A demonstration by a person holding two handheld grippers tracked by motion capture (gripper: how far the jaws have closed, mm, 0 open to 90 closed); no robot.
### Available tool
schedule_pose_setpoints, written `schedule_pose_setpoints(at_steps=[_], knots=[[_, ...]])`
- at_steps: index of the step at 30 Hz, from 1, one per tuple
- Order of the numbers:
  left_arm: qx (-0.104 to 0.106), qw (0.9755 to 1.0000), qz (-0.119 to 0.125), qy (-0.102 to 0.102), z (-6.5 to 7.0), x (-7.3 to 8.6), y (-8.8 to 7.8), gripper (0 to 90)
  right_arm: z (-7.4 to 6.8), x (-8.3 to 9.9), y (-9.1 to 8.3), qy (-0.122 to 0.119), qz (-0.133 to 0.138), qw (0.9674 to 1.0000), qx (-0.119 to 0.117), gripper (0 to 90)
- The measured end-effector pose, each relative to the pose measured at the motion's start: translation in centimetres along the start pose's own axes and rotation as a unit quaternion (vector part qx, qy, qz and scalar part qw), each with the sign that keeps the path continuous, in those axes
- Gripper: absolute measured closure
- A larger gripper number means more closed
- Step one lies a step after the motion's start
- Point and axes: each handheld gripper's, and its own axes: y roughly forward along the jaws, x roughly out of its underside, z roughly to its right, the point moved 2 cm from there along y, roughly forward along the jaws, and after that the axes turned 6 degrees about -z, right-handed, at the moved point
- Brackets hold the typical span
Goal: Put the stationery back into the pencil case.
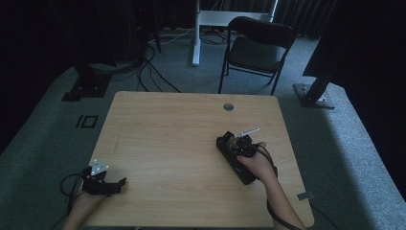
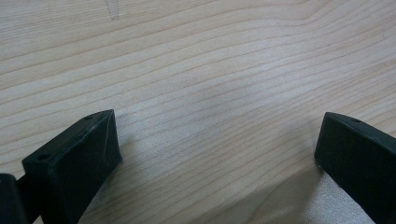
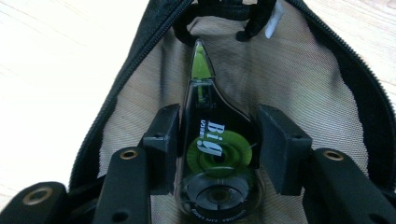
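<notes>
From above, we see our right gripper (image 1: 238,145) over the black zippered pencil pouch (image 1: 225,146) on the pale wooden table (image 1: 172,139), while our left gripper (image 1: 107,184) rests well apart, far the more distant hand.

Along the left gripper's jaws, spread wide and empty, we see bare wood grain (image 2: 210,70).

Along the right gripper (image 3: 217,140), its jaws pinch the clear green-and-black correction tape dispenser (image 3: 212,154), long axis pointing straight ahead, tip toward the pouch's open mesh-lined mouth (image 3: 289,84) just beyond — detail we cannot make out from overhead.
</notes>
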Motion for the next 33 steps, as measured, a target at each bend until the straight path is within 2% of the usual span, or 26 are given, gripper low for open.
schedule_pose_setpoints(at_steps=[3, 6, 10, 22, 28, 29, 33], knots=[[0.0, 1.0, 0.0, 0.0, 0.0, 0.0, 0.0, 0.1, 0.2, -0.2, 0.2, -0.001, -0.01, 0.9999, 0.006, 50.0], [0.0, 1.0, 0.0, 0.0, 0.0, 0.0, 0.0, 0.1, 0.2, -0.4, 0.4, 0.004, -0.019, 0.9998, 0.001, 48.5], [0.0, 1.0, 0.0, 0.0, 0.0, 0.0, 0.0, 0.1, 0.0, -0.4, 0.5, -0.001, -0.022, 0.9998, 0.0, 47.0], [0.0, 1.0, 0.0, 0.0, 0.0, 0.0, 0.0, 0.1, 0.4, -0.2, -0.4, 0.008, 0.027, 0.9996, -0.008, 39.1], [0.0, 1.0, 0.0, 0.0, 0.0, 0.0, 0.0, 0.1, 0.6, -0.1, -1.9, 0.003, 0.056, 0.9984, -0.009, 37.9], [0.0, 1.0, 0.0, 0.0, 0.0, 0.0, 0.0, 0.1, 0.7, -0.1, -2.5, 0.006, 0.069, 0.9975, -0.012, 37.6], [0.0, 1.0, 0.0, 0.0, 0.0, 0.0, 0.0, 0.1, 0.8, 0.0, -3.5, 0.003, 0.087, 0.996, -0.019, 35.6]])
